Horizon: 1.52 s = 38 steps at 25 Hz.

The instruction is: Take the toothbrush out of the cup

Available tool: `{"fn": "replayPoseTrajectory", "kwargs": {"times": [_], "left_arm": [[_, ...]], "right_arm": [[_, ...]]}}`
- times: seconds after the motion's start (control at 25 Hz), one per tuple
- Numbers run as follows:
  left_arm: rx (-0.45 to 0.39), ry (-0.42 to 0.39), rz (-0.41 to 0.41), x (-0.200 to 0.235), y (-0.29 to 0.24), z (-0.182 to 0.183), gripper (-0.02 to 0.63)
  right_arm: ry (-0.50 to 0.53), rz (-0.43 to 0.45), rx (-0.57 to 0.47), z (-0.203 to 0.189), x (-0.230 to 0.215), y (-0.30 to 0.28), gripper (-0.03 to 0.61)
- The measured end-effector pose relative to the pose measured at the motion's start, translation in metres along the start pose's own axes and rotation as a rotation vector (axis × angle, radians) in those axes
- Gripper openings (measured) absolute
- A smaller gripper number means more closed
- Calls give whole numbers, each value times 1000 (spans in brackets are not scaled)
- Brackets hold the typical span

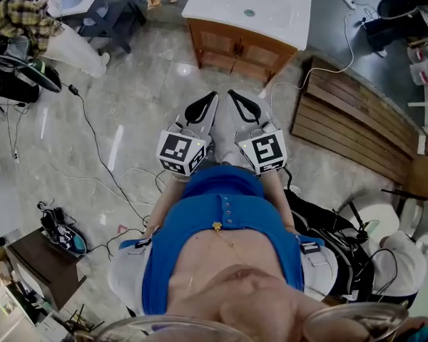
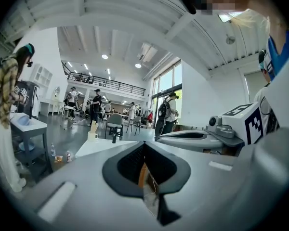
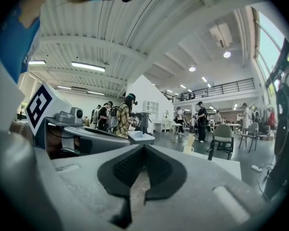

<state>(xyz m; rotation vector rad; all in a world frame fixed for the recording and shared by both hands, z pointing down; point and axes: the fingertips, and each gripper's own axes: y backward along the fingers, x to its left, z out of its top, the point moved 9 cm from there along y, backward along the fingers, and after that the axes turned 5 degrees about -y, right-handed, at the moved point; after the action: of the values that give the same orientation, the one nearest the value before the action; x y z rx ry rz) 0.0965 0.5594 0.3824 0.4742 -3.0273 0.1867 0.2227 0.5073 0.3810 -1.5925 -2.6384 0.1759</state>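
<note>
A pale cup with light toothbrushes standing in it sits on the white countertop, left of a dark faucet. In the right gripper view the same cup stands far off, right of centre. I cannot find the cup in the head view. My left gripper and right gripper are held side by side in front of a blue shirt, pointing toward the vanity. Both are well short of the countertop. Each has its jaws together and holds nothing, as the left gripper and right gripper show in their own views.
A wooden vanity cabinet carries the white sink top. A slatted wooden platform lies to its right. Cables trail over the grey floor, and small bottles stand on it. A person in a plaid shirt is at far left.
</note>
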Motion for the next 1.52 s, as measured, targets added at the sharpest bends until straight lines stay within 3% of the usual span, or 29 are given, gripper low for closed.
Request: {"fn": "replayPoseTrajectory", "kwargs": {"times": [0.44, 0.8, 1.2, 1.52], "left_arm": [[-35, -26, -106, 87, -58, 30, 2], [-14, -21, -157, 153, -88, 31, 2], [1, 15, -193, 186, -95, 27, 2], [-14, 39, -148, 202, -113, 30, 0]], "right_arm": [[8, -59, 0, 18, -34, -92, 2], [-15, -120, 12, 19, -48, -158, 2], [-22, -127, 38, 23, -46, -193, 2], [-16, -88, 47, 26, -69, -215, 2]]}}
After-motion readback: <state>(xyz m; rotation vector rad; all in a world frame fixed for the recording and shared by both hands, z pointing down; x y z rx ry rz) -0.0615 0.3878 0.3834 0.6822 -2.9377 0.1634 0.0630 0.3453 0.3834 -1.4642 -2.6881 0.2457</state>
